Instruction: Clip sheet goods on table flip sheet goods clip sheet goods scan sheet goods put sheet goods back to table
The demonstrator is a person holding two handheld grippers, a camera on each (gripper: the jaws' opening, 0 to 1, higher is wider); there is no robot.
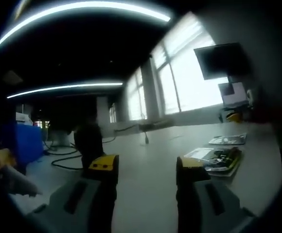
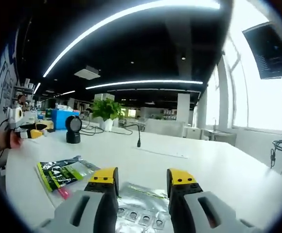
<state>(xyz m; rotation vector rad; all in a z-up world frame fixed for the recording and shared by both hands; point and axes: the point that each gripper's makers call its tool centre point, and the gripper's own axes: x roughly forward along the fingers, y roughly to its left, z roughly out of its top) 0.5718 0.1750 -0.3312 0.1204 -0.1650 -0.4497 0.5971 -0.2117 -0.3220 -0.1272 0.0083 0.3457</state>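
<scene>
In the right gripper view a silver sheet packet (image 2: 142, 206) with a row of small squares lies flat on the white table (image 2: 204, 170), just under and ahead of my right gripper (image 2: 142, 182). That gripper's yellow-tipped jaws stand open and hold nothing. A green-and-black sheet packet (image 2: 63, 172) lies to its left. My left gripper (image 1: 147, 170) is open too, hovering over bare table. More sheet packets (image 1: 219, 158) lie to its right, one further back (image 1: 228, 140). The left gripper (image 2: 28, 132) also appears at the far left of the right gripper view, held by a hand.
A black stand scanner (image 2: 73, 129) sits at the back left of the table and also appears as the scanner (image 1: 88, 141) beyond my left jaw. Cables and a short black post (image 2: 138, 142) lie behind. A blue box (image 1: 26, 141), a potted plant (image 2: 104, 109) and a wall monitor (image 1: 223, 60) surround the table.
</scene>
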